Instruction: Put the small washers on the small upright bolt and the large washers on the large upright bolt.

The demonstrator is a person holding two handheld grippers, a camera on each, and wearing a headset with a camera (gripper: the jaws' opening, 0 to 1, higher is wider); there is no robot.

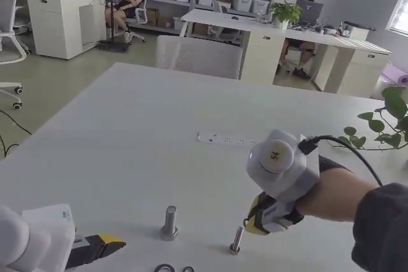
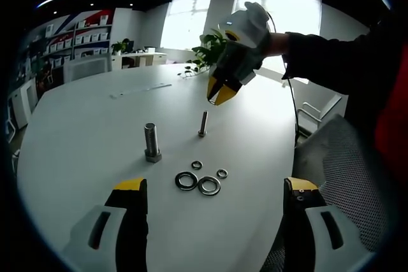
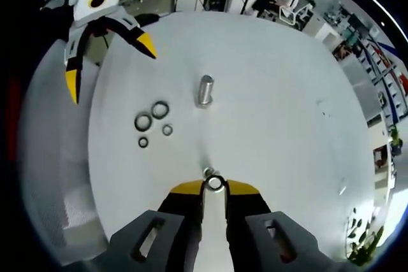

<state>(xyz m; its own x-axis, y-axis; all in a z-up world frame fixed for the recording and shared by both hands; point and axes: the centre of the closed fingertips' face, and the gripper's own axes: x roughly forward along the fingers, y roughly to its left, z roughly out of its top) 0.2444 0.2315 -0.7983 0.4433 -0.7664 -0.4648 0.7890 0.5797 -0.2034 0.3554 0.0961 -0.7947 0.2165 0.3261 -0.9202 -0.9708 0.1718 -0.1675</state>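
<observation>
While my left gripper (image 3: 108, 66) hangs wide open, my right gripper (image 3: 215, 188) pinches a small washer (image 3: 215, 183) over the small bolt (image 2: 203, 123); lowering it on comes next

Large bolt (image 2: 152, 141), washers (image 2: 199, 186) shiny metal; table (image 1: 127, 144) matt, smooth.

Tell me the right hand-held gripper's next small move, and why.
Probably shift the right hand-held gripper down until its pinched small washer centres over the small upright bolt, then open; the washer hangs just off the bolt's top.
</observation>
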